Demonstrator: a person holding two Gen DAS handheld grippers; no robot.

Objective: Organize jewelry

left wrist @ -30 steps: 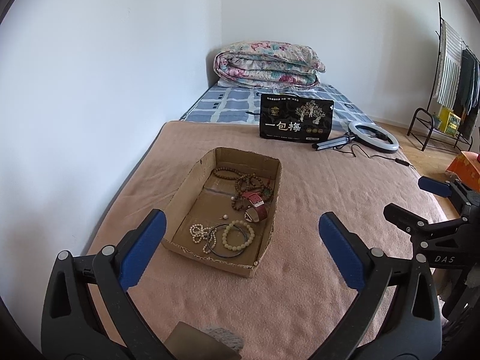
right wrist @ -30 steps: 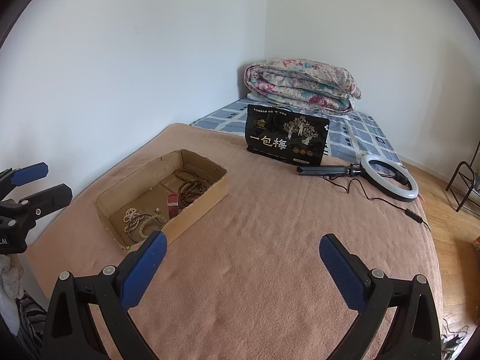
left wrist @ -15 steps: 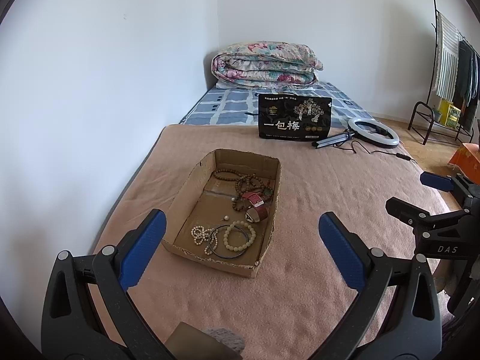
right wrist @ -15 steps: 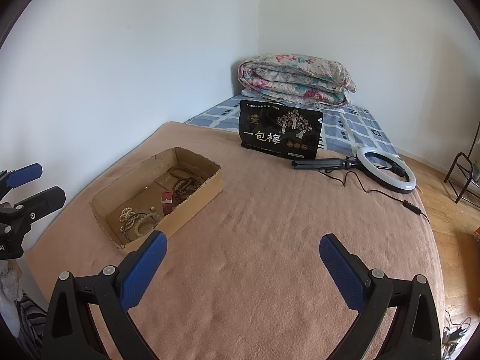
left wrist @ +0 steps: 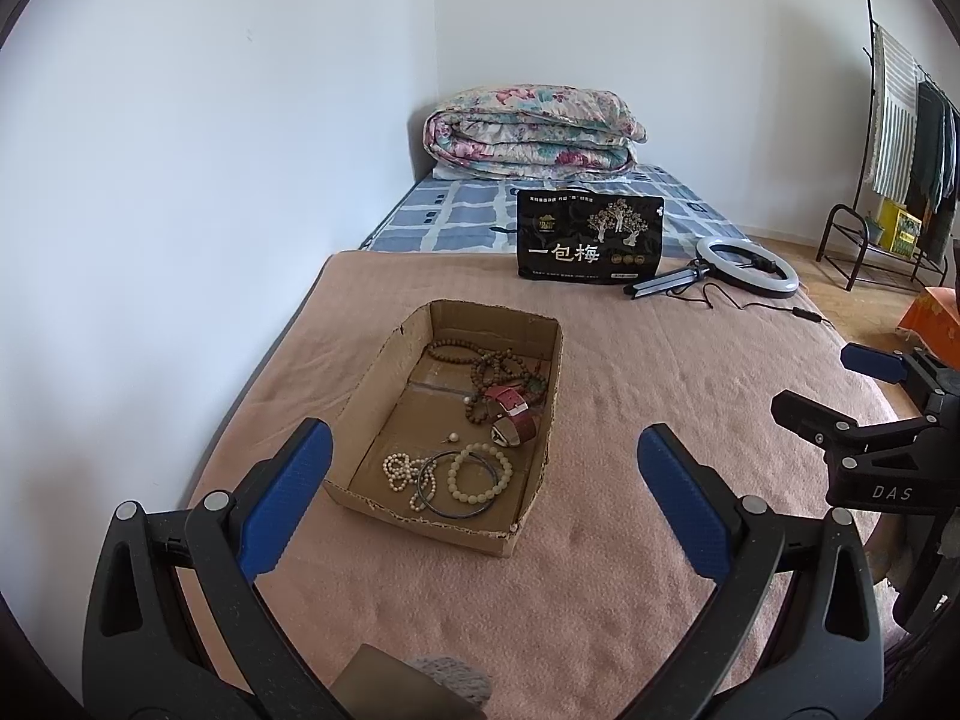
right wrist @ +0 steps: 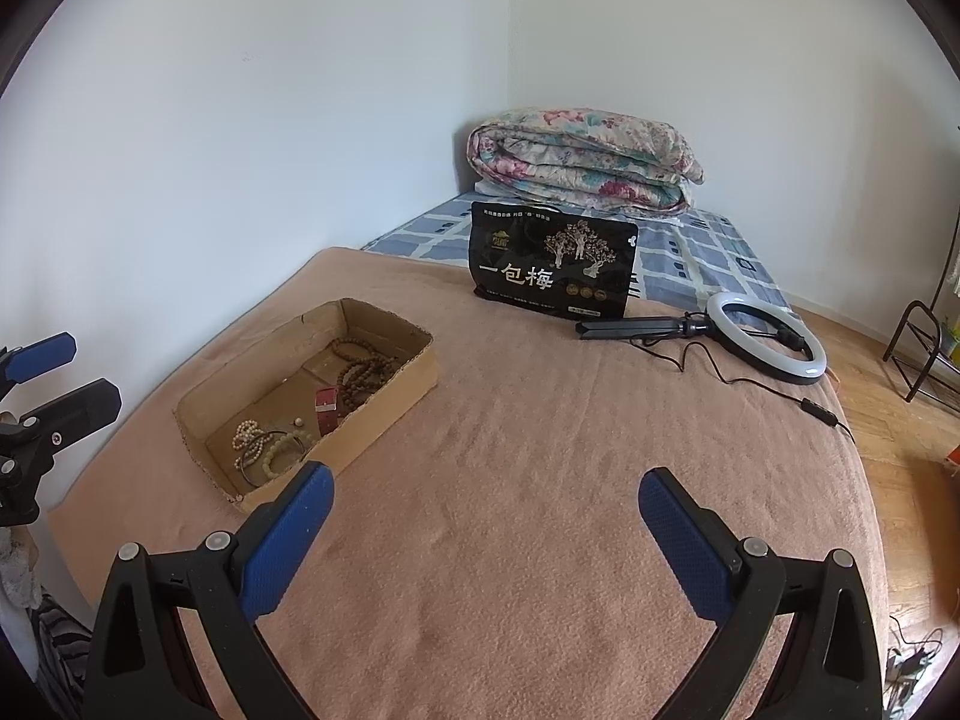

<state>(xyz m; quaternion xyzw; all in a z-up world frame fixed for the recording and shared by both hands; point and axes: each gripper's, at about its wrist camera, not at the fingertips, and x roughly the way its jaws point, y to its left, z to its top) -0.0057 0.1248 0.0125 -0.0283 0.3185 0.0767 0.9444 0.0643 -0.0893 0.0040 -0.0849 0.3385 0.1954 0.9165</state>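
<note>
A shallow cardboard tray (left wrist: 384, 363) (right wrist: 396, 402) lies on the pink blanket (left wrist: 630, 372). Inside it are brown bead strands (left wrist: 495, 363), a red watch (left wrist: 510, 411), a pale bead bracelet (left wrist: 480, 473), a pearl string (left wrist: 401, 471) and a dark bangle (left wrist: 459, 510). My left gripper (left wrist: 480, 492) hovers open just in front of the tray, nothing between its blue pads. My right gripper (right wrist: 483, 525) is open too, over bare blanket to the right of the tray. Each gripper shows at the edge of the other's view: the right one (left wrist: 840, 396), the left one (right wrist: 54, 378).
A black snack bag (left wrist: 591, 237) stands at the blanket's far edge, with a ring light (left wrist: 747, 267) and its cable beside it. A folded floral quilt (left wrist: 531, 132) sits by the wall. A clothes rack (left wrist: 900, 138) stands on the wooden floor at right.
Both cameras have shifted slightly; the tray sits a little farther left in the right wrist view. Both grippers stay open and nothing in the tray has moved.
</note>
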